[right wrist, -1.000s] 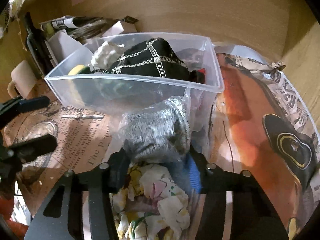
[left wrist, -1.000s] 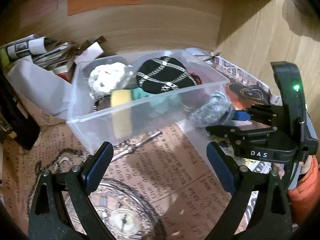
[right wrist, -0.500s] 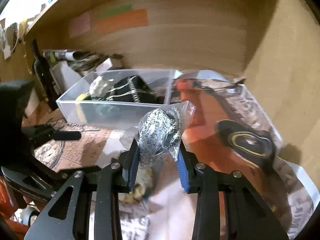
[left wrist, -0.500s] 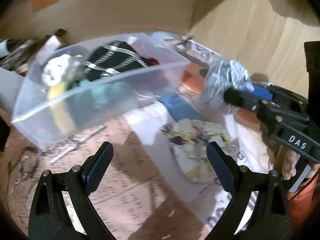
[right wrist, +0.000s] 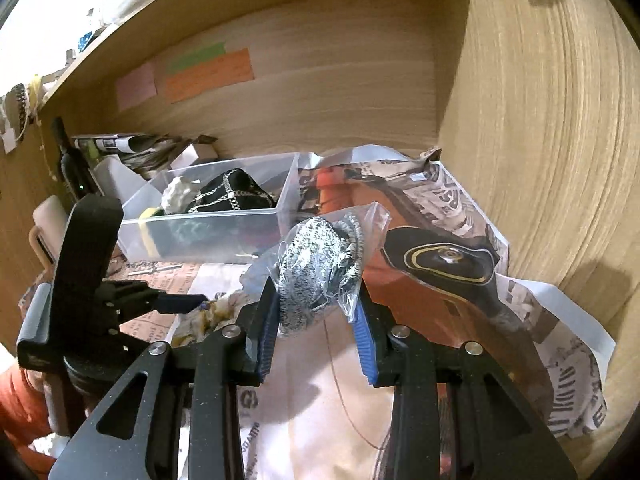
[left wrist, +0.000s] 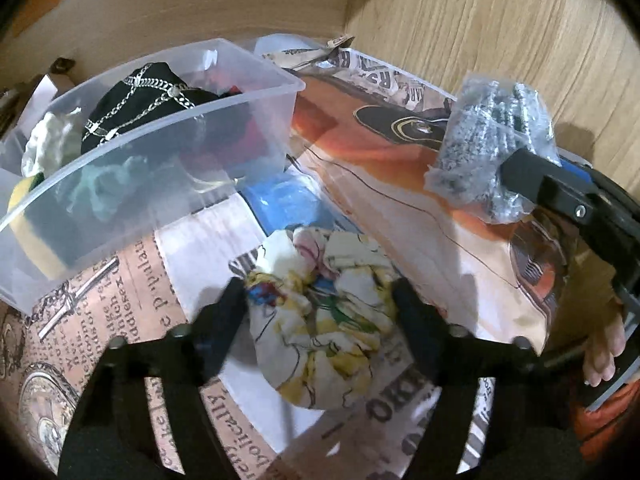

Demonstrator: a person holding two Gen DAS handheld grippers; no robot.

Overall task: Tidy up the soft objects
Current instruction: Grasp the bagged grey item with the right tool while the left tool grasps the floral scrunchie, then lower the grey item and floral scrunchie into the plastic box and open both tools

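Note:
My right gripper [right wrist: 316, 312] is shut on a grey speckled knit item in a clear plastic bag [right wrist: 320, 256] and holds it in the air; the bag also shows in the left wrist view [left wrist: 488, 148]. My left gripper [left wrist: 320, 300] is open, its fingers on either side of a crumpled floral cloth [left wrist: 328, 320] on the newspaper. A clear plastic bin [left wrist: 168, 168] at the left holds a black pouch with silver chains [left wrist: 140, 96], a white cloth [left wrist: 48, 144] and a yellow sponge [left wrist: 28, 200]. The bin also shows in the right wrist view [right wrist: 208, 236].
Newspaper sheets [left wrist: 400, 184] cover the shelf floor. Wooden walls [right wrist: 540, 120] close the back and right. A dark bottle [right wrist: 72, 160], rolled papers [right wrist: 120, 144] and a white box [right wrist: 116, 176] stand at the back left. Coloured sticky notes [right wrist: 208, 72] are on the back wall.
My right gripper lifted the bagged knit item up and away from the bin. My left gripper swung right and came down around the floral cloth.

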